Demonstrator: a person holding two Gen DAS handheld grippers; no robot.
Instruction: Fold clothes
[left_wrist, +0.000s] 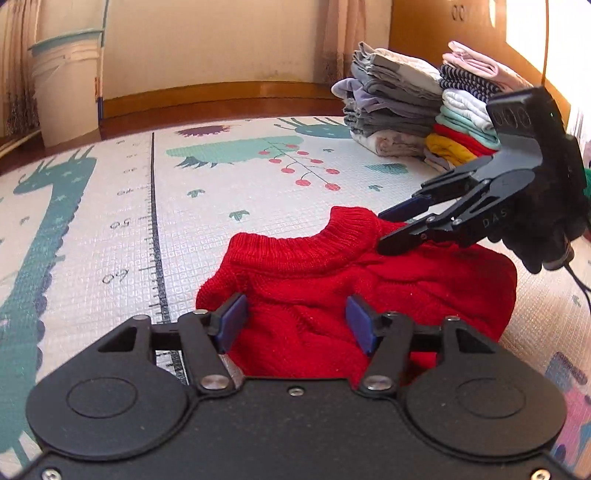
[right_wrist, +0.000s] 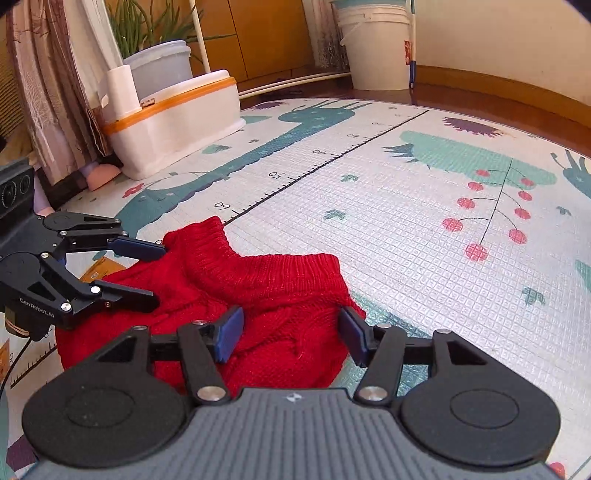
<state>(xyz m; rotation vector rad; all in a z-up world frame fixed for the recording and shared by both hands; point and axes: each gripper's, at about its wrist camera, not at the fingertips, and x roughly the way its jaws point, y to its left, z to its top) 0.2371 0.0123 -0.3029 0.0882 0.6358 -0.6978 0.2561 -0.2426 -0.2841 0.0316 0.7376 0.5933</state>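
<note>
A red knitted sweater (left_wrist: 332, 280) lies in a compact folded bundle on the play mat (left_wrist: 207, 206), its ribbed collar turned up on the far side. My left gripper (left_wrist: 295, 323) is open, its blue pads (left_wrist: 232, 321) straddling the bundle's near edge. My right gripper (left_wrist: 384, 230), held by a black-gloved hand (left_wrist: 546, 229), comes in from the right, open, with its tips at the collar. In the right wrist view the sweater (right_wrist: 280, 288) sits just ahead of the open right gripper (right_wrist: 291, 332), and the left gripper (right_wrist: 157, 275) stands open at the sweater's left side.
Two stacks of folded clothes (left_wrist: 406, 107) stand on the mat's far right corner. A white bucket (right_wrist: 373, 48) is by the wall. A white box with an orange band (right_wrist: 173, 118) and a potted plant (right_wrist: 159, 62) sit at the mat's edge. Wooden floor surrounds the mat.
</note>
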